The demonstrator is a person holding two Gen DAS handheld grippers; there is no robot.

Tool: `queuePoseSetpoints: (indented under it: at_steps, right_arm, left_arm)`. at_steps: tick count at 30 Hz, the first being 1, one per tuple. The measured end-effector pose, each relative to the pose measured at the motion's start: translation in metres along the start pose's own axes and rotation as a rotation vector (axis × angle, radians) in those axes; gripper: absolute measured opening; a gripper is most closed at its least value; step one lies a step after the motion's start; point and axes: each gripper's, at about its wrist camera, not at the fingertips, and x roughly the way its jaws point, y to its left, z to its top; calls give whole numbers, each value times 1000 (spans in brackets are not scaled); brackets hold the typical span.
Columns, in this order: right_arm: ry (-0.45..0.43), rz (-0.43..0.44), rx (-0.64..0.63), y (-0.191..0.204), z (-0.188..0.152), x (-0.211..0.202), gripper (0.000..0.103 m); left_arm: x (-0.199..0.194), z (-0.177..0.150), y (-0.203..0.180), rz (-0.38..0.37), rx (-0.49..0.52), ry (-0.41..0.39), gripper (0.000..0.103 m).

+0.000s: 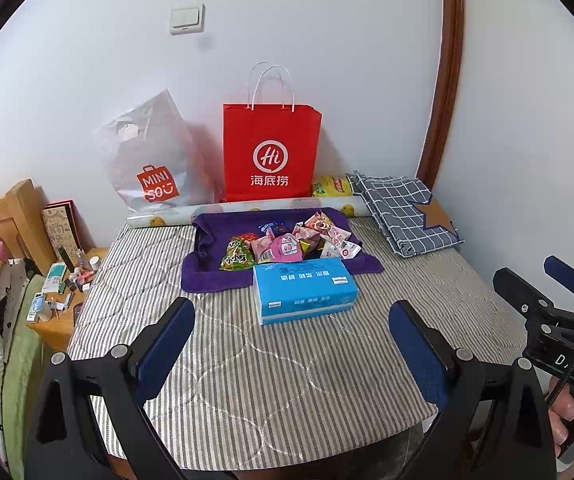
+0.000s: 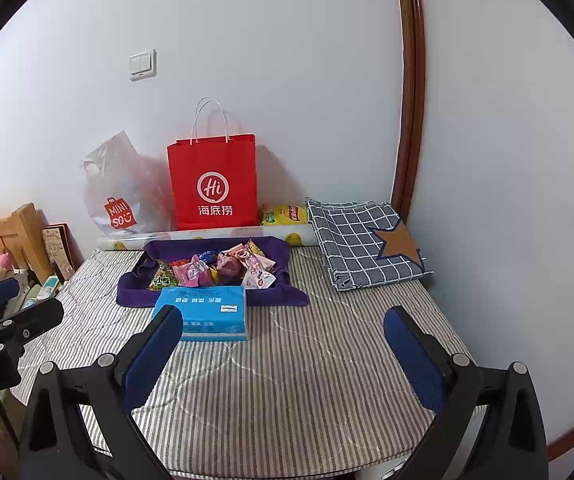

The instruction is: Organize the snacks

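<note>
I hold both grippers above the near edge of a striped mattress, jaws wide apart and empty: the left gripper and the right gripper. The snack packets lie heaped on a purple cloth toward the far edge, just behind a blue tissue pack. I judge it best to reach over the tissues and pinch one packet at its crimped edge.

The near part of the striped mattress is free. The blue tissue box stands before the purple tray, blocking the front way in.
</note>
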Motion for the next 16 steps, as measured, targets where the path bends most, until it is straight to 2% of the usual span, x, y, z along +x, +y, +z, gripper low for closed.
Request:
queuePoseSetpoints:
  at_steps: [16]
  right_arm:
    - [0, 2, 0, 2, -2, 0, 102]
  left_arm:
    - [-2, 0, 2, 4, -9, -5, 98]
